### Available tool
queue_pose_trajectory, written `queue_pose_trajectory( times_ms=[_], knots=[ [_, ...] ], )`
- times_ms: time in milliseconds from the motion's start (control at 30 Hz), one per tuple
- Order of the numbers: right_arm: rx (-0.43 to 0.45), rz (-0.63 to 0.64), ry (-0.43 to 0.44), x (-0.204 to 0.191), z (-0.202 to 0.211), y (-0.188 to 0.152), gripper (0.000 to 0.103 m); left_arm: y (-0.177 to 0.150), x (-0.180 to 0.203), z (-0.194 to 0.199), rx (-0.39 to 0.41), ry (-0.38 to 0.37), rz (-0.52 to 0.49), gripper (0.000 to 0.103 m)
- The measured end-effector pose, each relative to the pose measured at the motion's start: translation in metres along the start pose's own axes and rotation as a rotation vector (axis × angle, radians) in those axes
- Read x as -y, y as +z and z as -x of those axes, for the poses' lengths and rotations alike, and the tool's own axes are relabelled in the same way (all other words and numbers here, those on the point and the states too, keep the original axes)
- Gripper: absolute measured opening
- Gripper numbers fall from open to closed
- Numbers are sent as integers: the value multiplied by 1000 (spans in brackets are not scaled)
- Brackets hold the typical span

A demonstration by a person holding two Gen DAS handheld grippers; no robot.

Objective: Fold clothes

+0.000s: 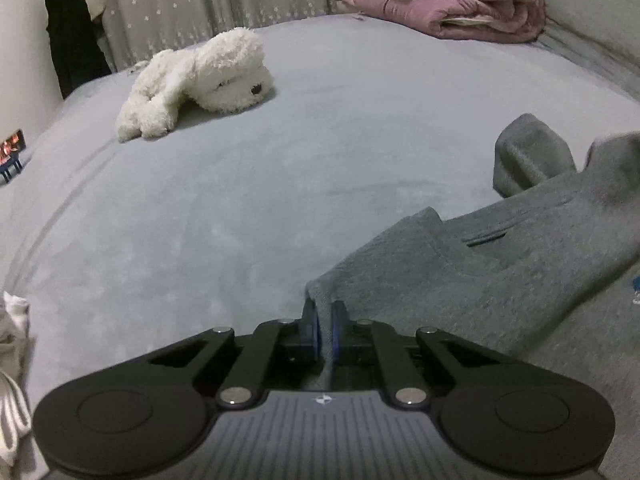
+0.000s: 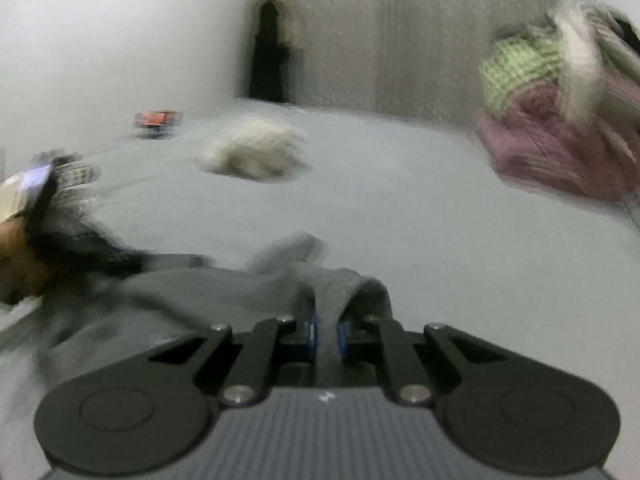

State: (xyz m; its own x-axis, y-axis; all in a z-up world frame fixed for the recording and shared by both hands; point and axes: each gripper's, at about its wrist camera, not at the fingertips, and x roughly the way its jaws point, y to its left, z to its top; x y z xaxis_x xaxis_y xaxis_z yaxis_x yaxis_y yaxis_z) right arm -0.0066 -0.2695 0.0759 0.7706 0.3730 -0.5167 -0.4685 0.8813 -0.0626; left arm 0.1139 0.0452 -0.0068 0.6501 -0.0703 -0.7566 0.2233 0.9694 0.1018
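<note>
1. Left gripper (image 1: 324, 330): jaws clamped on a corner of the grey garment (image 1: 500, 264).
2. Right gripper (image 2: 325, 334): jaws pinching another fold of it; this view is blurred.
3. Garment lies spread on the bed (image 1: 240, 208).
4. Farther back, a white plush (image 1: 200, 80).
5. Farthest, a pink quilt (image 1: 460, 4).

Grey fleece garment (image 1: 500, 264), soft and thick, spread rumpled across the bed at the right, a slit pocket showing on its upper face; one corner bunched upward, another fold lifted at the far end; blurred in the right wrist view (image 2: 224, 292)
</note>
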Motion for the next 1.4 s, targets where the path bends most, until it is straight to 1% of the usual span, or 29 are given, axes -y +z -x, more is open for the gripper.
queue_pose_trajectory(
  times_ms=[33, 67, 233, 267, 300, 367, 400, 433, 500, 533, 633, 667, 733, 767, 800, 833, 867, 933, 1033, 1067, 1100, 1133, 1167, 1200, 1233, 1267, 1300, 1367, 1400],
  knots=[
    [28, 77, 50, -14, 12, -3, 9, 0, -1, 2, 0, 11, 5, 5],
    [29, 145, 95, -26, 19, -8, 9, 0, -3, 5, 4, 20, 17, 5],
    [-150, 424, 283, -76, 21, -44, 10, 0, -15, 15, 20, 44, 58, 5],
    [-190, 472, 302, -84, 19, -50, 10, -1, -15, 16, 20, 46, 59, 5],
    [-223, 497, 297, -88, 16, -54, 10, -2, -16, 18, 22, 45, 59, 5],
    [-255, 512, 294, -88, 12, -57, 12, -3, -18, 20, 26, 45, 54, 5],
    [-256, 503, 302, -86, 12, -56, 14, -3, -18, 20, 26, 44, 52, 5],
    [-248, 496, 303, -83, 13, -55, 15, -3, -19, 20, 24, 41, 52, 5],
    [-228, 484, 303, -79, 17, -53, 20, -4, -21, 19, 19, 36, 53, 5],
    [-214, 479, 298, -78, 20, -53, 21, -3, -22, 18, 18, 31, 58, 5],
    [-159, 459, 303, -79, 24, -48, 28, -1, -23, 17, 14, 11, 83, 7],
    [-130, 440, 323, -79, 27, -44, 32, -2, -22, 17, 11, 4, 87, 7],
    [-52, 373, 398, -74, 39, -34, 39, -2, -21, 14, 1, 1, 90, 7],
    [-10, 338, 431, -71, 45, -29, 48, -2, -20, 12, -5, 0, 93, 7],
    [29, 304, 444, -68, 47, -25, 58, -2, -19, 11, -9, -1, 96, 7],
    [48, 274, 429, -67, 45, -22, 59, -3, -18, 9, -14, -1, 98, 8],
    [42, 249, 404, -65, 40, -20, 59, -3, -18, 7, -18, 1, 96, 8],
    [-10, 241, 366, -66, 26, -21, 57, -3, -17, 4, -23, 5, 89, 10],
    [-78, 298, 391, -79, 12, -28, 48, -5, -15, 4, -21, 8, 83, 11],
    [-96, 323, 400, -85, 10, -31, 39, -6, -15, 3, -19, 7, 82, 11],
    [-115, 349, 408, -91, 7, -33, 28, -7, -15, 3, -16, 5, 81, 11],
    [-126, 370, 409, -95, 6, -35, 21, -8, -16, 2, -14, 3, 80, 11],
    [-127, 386, 399, -98, 7, -35, 11, -8, -16, 2, -12, 1, 77, 10],
    [-128, 401, 389, -101, 9, -35, 10, -8, -16, 3, -11, 0, 74, 5],
    [-129, 416, 379, -104, 10, -36, 9, -7, -16, 3, -10, -2, 71, 4],
    [-118, 423, 358, -104, 13, -35, 9, -7, -17, 4, -9, -1, 73, 4],
    [-88, 414, 314, -101, 17, -32, 9, -6, -17, 6, -7, 4, 78, 3],
    [-29, 392, 187, -86, 27, -26, 9, -5, -17, 12, 11, 9, 86, 3],
    [-5, 381, 111, -78, 30, -24, 9, -4, -18, 16, 23, 11, 90, 3]
  ],
)
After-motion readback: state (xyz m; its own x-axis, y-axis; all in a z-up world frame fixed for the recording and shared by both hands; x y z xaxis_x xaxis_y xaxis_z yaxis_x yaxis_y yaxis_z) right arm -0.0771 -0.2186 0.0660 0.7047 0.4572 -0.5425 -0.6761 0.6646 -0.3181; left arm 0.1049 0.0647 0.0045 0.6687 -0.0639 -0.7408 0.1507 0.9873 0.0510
